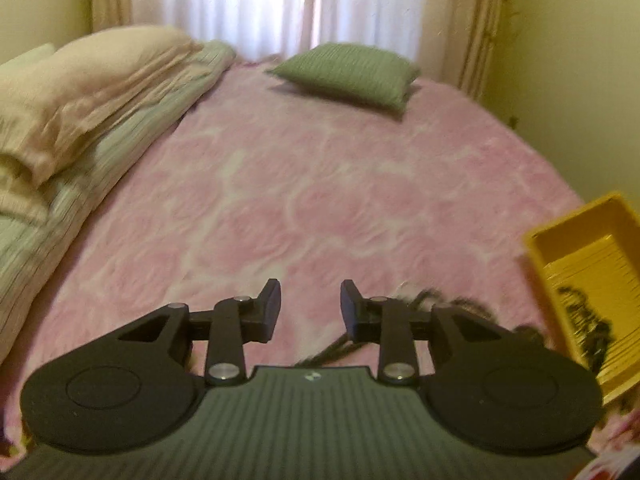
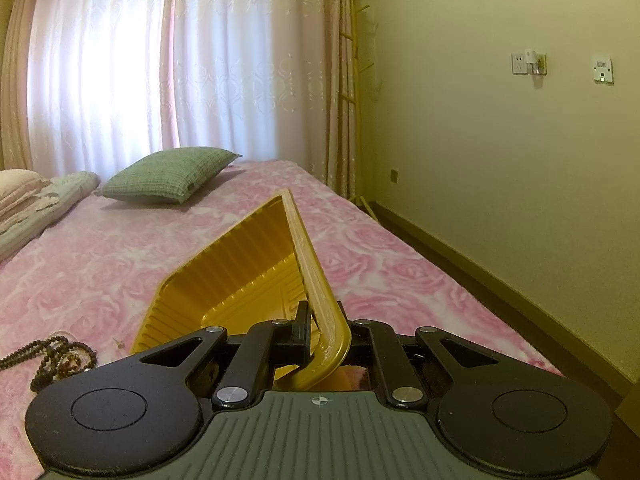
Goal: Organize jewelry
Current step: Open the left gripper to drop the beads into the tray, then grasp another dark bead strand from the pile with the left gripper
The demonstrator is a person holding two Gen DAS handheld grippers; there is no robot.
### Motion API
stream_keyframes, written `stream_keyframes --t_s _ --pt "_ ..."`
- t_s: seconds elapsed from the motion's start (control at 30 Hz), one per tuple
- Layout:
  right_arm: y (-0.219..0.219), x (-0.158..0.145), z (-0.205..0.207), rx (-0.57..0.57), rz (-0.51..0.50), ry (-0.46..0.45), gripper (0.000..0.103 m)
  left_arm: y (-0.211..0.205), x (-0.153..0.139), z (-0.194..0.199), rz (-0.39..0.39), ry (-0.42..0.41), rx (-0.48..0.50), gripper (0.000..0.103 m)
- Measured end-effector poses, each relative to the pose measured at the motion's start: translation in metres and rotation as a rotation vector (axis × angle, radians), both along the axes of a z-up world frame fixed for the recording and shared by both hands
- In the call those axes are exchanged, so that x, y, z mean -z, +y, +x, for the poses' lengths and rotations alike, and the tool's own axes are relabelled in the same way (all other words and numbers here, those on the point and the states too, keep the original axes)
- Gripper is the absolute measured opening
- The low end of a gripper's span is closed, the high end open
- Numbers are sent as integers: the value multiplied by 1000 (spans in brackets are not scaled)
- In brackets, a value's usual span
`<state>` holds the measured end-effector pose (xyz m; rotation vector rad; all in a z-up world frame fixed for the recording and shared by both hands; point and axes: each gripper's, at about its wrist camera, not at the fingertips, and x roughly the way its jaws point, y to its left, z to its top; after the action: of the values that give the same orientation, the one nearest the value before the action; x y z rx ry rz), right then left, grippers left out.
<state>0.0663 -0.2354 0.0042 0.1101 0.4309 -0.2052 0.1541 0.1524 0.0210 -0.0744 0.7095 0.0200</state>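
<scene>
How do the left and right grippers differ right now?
The left gripper has its jaws apart with nothing between them; the right gripper is clamped on the yellow tray's rim. The left hangs over the pink bedspread. Both are black.

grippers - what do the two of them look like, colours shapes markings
Both match. The left gripper and right gripper have black linkage arms on silver pivot pins, two round black discs either side, a ribbed grey body with a small crosshair mark, and flat dark fingers. No cables or sleeves show.
</scene>
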Motion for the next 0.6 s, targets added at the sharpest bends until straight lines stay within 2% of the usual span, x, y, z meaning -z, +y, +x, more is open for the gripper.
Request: stream_keyframes --t_s 0.3,0.6 --pt "1 3 2 3 -15 7 9 14 65 -3 -16 127 -33 31" --pt "4 4 3 5 -25 9 9 7 91 2 24 159 -26 32"
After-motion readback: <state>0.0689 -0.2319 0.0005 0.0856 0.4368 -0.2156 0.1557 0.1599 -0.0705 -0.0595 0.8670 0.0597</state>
